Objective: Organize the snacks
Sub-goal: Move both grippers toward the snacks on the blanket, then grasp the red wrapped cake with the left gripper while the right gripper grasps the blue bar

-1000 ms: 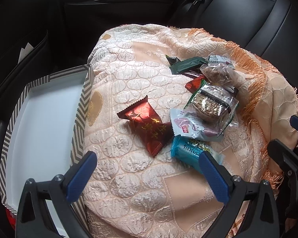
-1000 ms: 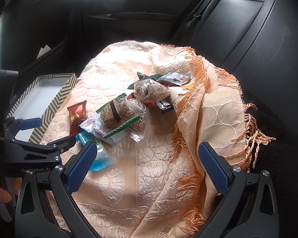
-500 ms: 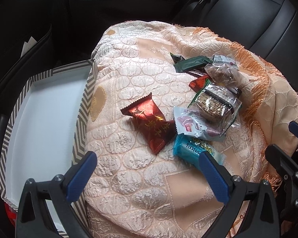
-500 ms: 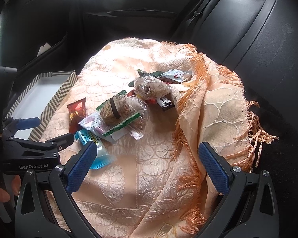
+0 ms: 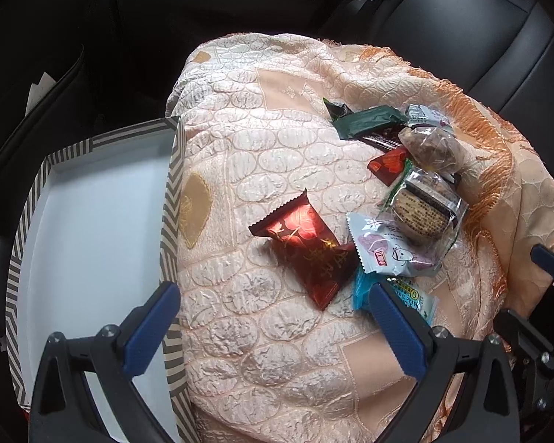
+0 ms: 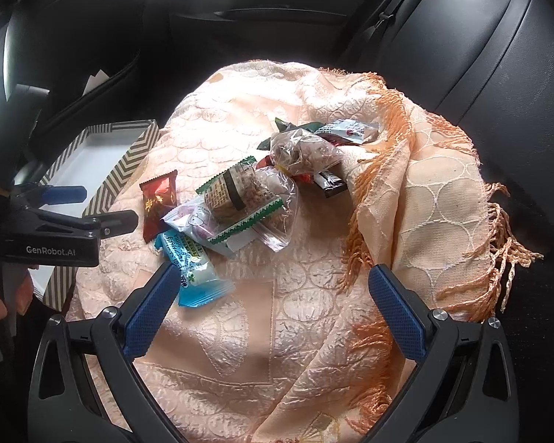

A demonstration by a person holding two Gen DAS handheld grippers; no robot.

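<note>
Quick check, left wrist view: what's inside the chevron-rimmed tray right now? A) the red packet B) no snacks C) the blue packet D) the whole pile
B: the tray shows only its bare white floor, while the red packet, the blue packet and the other snacks all lie on the peach cloth.

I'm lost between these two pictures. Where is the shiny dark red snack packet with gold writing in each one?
Left wrist view: the shiny dark red snack packet lies near the centre on the peach quilted cloth, right of the white tray with a zigzag rim.
Right wrist view: it lies left of centre, small, beside that tray.
Shared landmark: the light blue snack packet next to it.
</note>
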